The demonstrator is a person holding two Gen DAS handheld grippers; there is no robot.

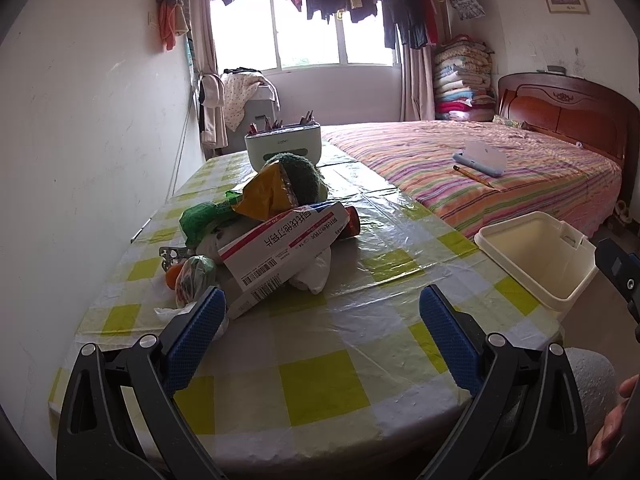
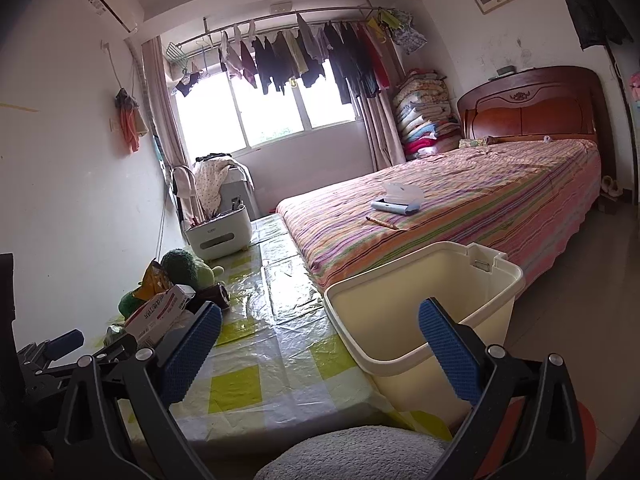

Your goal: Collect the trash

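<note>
Trash pile on table, left side nr wall: red/white medicine box tilted on top, yellow snack wrapper behind, white plastic bag under, green netting at left. Cream bin open, upright, at table's right edge.

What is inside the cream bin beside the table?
The cream bin looks empty: only bare inner walls show in both views. Its very bottom is hidden behind the near rim and the right gripper.
</note>
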